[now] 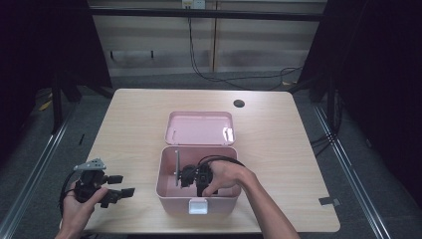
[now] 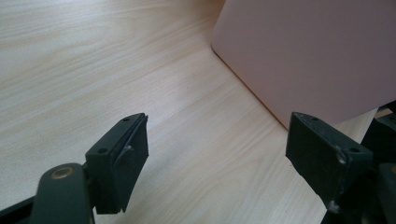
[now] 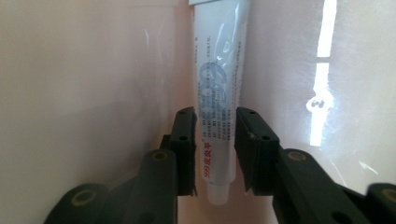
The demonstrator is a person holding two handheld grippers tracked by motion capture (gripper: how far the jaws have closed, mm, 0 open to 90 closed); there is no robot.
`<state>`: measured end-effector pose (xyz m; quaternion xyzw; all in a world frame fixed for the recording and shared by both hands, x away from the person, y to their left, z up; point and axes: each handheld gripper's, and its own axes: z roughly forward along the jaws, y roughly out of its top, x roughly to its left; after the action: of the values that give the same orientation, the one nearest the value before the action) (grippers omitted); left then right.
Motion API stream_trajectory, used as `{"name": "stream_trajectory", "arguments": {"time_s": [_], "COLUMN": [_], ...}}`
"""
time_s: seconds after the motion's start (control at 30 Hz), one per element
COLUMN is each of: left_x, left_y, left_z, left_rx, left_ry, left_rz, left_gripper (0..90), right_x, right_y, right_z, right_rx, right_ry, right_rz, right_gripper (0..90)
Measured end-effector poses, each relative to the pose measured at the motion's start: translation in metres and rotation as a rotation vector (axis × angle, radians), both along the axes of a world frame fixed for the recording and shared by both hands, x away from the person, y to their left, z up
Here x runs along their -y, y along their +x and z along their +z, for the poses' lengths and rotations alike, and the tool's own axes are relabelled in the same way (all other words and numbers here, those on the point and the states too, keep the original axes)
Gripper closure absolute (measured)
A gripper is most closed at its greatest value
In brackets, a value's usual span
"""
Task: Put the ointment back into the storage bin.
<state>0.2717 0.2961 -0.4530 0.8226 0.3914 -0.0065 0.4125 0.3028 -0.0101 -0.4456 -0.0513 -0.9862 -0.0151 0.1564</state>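
A white tube [image 3: 217,93] with blue print lies along the floor of the open pink box [image 1: 164,172], close to its left wall. My right gripper [image 3: 215,149] is down inside the box [image 3: 84,84], and its two pads sit against the sides of the tube near the capped end. From above, the right gripper [image 1: 185,177] sits in the box's left half with the person's hand behind it. My left gripper [image 1: 122,185] rests over the table to the left of the box. In its own view the left gripper [image 2: 217,149] stands wide open with nothing between the jaws, facing the box's pink wall [image 2: 317,56].
The box's lid [image 1: 199,127] lies flat on the wooden table [image 1: 278,139] behind the box. A white latch [image 1: 198,205] is on the box's front wall. A dark round hole [image 1: 239,103] is near the table's far edge. Cables trail on the floor behind.
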Motion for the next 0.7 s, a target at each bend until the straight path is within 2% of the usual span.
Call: {"name": "stream_trajectory", "arguments": {"time_s": [0.07, 0.2, 0.27, 0.37, 0.47, 0.5, 0.53, 0.7], "left_x": [0.0, 0.0, 0.0, 0.0, 0.0, 0.0, 0.0, 0.0], "left_y": [0.0, 0.0, 0.0, 0.0, 0.0, 0.0, 0.0, 0.0], "left_z": [0.0, 0.0, 0.0, 0.0, 0.0, 0.0, 0.0, 0.0], "left_rx": [0.0, 0.0, 0.0, -0.002, -0.003, -0.003, -0.002, -0.002], "left_ry": [0.002, 0.002, 0.002, -0.001, 0.006, 0.006, 0.005, 0.006], "left_rz": [0.0, 0.0, 0.0, -0.001, -0.009, -0.009, -0.008, -0.003], "left_gripper": [21.0, 21.1, 21.0, 21.1, 21.1, 21.0, 21.1, 21.0], "right_x": [0.0, 0.0, 0.0, 0.002, 0.004, 0.005, 0.006, 0.013], "right_y": [0.0, 0.0, 0.0, -0.001, -0.002, -0.002, -0.002, -0.002], "right_z": [0.001, 0.003, 0.006, 0.009, 0.015, 0.016, 0.018, 0.025], "right_rx": [0.009, 0.017, 0.027, 0.04, 0.065, 0.057, 0.071, 0.079], "right_ry": [-0.011, 0.001, -0.012, 0.01, 0.007, 0.01, 0.012, 0.047], "right_rz": [0.003, -0.008, 0.001, -0.009, -0.013, -0.01, -0.016, -0.038], "right_gripper": [67.7, 64.8, 64.4, 63.8, 62.9, 62.5, 61.7, 61.3]}}
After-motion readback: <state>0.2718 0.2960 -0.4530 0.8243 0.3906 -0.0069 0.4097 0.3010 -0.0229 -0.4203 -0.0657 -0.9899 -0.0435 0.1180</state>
